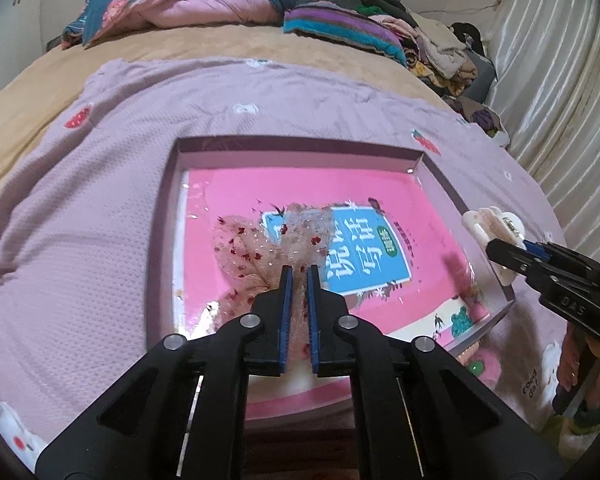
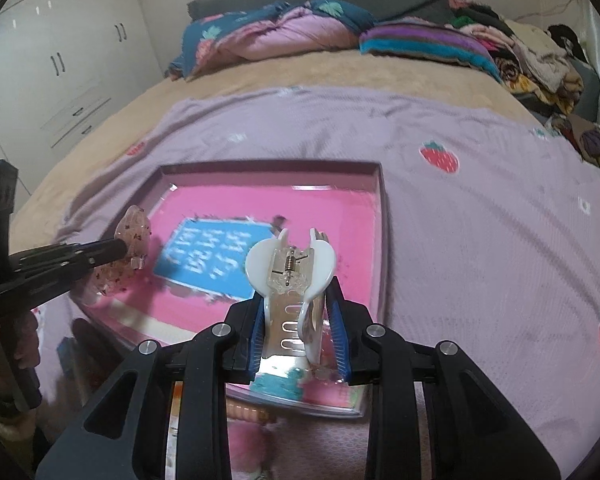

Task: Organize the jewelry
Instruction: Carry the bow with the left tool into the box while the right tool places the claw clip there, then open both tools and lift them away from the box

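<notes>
White hair claw [image 2: 290,268] clamped between the blue pads of the right gripper [image 2: 296,300], spring hinge facing the camera, long axis running roughly along the fingers and up out of them. Held just above the near right part of the shallow box [image 2: 382,216], over the pink printed sheet [image 2: 332,216] lining its floor; no contact with the box visible. Glittery translucent clip [image 1: 256,248] pinched in the left gripper [image 1: 299,276], pads closed narrow on it, body fanning forward and leftward from the tips over the left half of the same box. Seen from the right wrist, that clip [image 2: 130,240] hanging at the box's left edge, probably clear of the rim, though motion blur leaves that uncertain. Both pieces already above the box, white claw to the right, glittery clip to the left, well apart from each other. Both tools tilted downward toward the box floor, left pointing inward from the near edge, right [image 1: 528,250] coming in from the right rim. Next step likely a lowering and release, each on its own side. Around the box, lilac strawberry blanket [image 2: 460,220] over the bed.
</notes>
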A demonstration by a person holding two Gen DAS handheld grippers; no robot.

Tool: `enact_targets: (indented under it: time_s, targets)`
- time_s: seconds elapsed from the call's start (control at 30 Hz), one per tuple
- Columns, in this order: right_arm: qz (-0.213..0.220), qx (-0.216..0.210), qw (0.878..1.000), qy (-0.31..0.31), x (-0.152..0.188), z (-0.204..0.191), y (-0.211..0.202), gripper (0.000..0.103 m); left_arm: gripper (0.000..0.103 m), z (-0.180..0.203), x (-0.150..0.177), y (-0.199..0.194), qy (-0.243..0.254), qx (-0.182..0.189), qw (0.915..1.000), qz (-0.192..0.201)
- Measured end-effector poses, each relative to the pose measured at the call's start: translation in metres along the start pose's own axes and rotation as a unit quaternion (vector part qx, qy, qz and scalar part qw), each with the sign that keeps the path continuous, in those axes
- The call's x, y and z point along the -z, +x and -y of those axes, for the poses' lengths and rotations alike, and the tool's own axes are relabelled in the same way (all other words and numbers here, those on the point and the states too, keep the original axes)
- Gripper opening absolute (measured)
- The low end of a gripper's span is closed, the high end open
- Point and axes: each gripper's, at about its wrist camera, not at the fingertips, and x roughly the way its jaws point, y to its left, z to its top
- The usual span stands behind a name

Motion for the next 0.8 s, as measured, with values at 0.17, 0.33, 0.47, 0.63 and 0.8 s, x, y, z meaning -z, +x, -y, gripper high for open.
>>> enact_targets:
  time_s: [0.17, 0.33, 0.47, 0.63, 0.8]
  targets:
    - [-0.011, 0.004, 1.0, 0.02, 0.008, 0.009, 0.009, 0.028, 0.024, -0.002, 0.007, 0.002, -0.007, 0.006, 0.9999, -0.005]
    - [-0.016, 0.009, 0.999, 0.029, 0.014, 0.008, 0.016, 0.03, 0.04, -0.006, 0.015, -0.005, -0.011, 0.008, 0.9999, 0.0]
    - [0.0, 0.014, 0.999, 0.033, 0.019, 0.006, 0.009, 0.06, 0.059, -0.012, 0.016, -0.019, -0.022, 0.009, 0.9996, 0.013]
    - [0.027, 0.021, 0.999, 0.029, 0.024, 0.002, -0.013, 0.07, 0.087, -0.017, 0.017, -0.042, -0.042, 0.017, 0.9984, 0.035]
    - [0.05, 0.021, 0.998, 0.023, 0.029, -0.002, -0.041, 0.079, 0.094, -0.014, 0.015, -0.062, -0.046, 0.016, 0.9973, 0.055]
